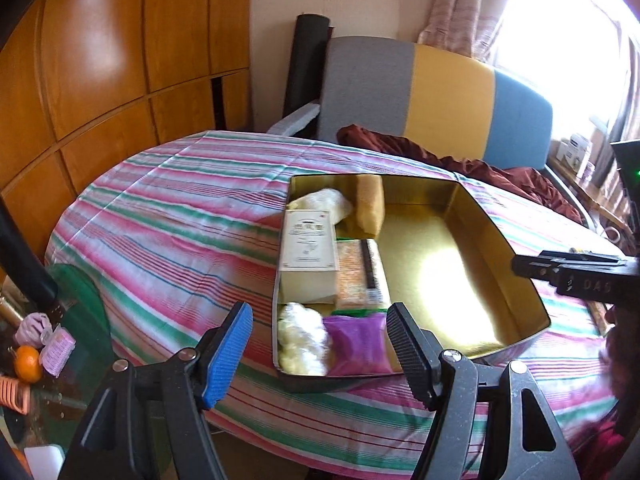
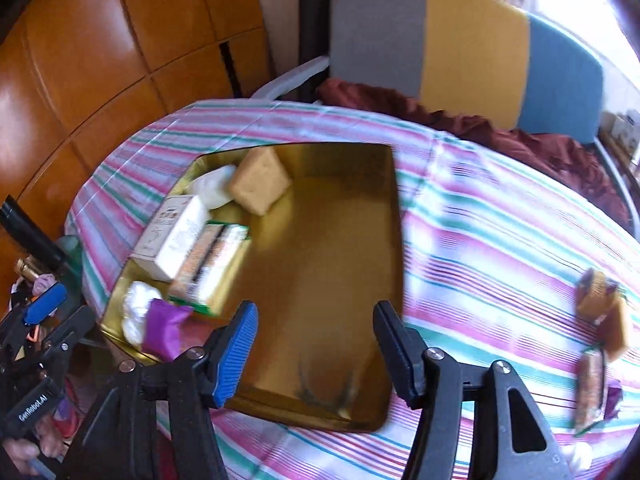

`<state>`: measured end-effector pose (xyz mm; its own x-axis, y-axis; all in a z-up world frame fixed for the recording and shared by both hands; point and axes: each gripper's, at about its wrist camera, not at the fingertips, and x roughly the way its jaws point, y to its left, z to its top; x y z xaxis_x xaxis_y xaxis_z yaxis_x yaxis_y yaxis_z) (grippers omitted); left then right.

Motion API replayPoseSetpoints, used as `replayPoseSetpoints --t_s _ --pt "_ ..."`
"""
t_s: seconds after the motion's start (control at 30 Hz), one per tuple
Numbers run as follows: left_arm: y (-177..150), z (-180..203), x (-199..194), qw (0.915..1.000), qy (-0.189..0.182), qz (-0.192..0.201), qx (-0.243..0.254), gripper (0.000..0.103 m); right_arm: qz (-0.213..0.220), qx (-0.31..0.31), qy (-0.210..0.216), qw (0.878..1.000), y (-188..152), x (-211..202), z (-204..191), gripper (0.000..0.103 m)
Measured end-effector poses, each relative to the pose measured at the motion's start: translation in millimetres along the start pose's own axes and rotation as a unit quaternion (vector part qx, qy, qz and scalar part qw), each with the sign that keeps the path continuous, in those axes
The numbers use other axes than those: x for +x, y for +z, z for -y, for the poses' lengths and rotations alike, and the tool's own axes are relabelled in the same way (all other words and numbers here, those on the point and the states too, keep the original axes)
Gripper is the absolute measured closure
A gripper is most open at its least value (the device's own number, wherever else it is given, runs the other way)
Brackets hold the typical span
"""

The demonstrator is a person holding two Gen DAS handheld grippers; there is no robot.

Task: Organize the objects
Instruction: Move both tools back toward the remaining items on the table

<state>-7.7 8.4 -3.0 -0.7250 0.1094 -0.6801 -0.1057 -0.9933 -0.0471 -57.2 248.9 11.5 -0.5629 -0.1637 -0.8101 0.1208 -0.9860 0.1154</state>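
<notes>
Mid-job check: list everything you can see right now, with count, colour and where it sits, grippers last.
Tin: 1, gold inside, on the striped cloth; right half bare.
White box: 1, cream, tin's left side.
Orange packet: 1, orange and white, lying beside the box.
Purple pouch: 1, near-left corner of the tin.
White bundles: 2, one by the pouch, one at the far-left corner.
Tan block: 1, leaning at the tin's far end.
Loose snacks: a few, blurred, brown and orange, on the cloth right of the tin.
Striped cloth: 1, pink, green, white.
Chair: 1, grey, yellow, blue, behind the table.
Left gripper: open, empty.
Right gripper: open, empty.
</notes>
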Motion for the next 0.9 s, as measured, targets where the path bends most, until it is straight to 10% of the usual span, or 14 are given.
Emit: replayPoseSetpoints --t_s 0.5,0.9 --pt "6.3 62.5 -0.8 0.9969 -0.042 0.000 0.067 0.033 0.035 0.153 -0.129 0.979 -41.5 -68.7 177.7 0.042" --pt "12.0 128.5 -0.3 0.9863 -0.094 0.001 0.135 0.032 0.104 0.408 -0.100 0.902 -108.5 -111.3 315.6 0.026"
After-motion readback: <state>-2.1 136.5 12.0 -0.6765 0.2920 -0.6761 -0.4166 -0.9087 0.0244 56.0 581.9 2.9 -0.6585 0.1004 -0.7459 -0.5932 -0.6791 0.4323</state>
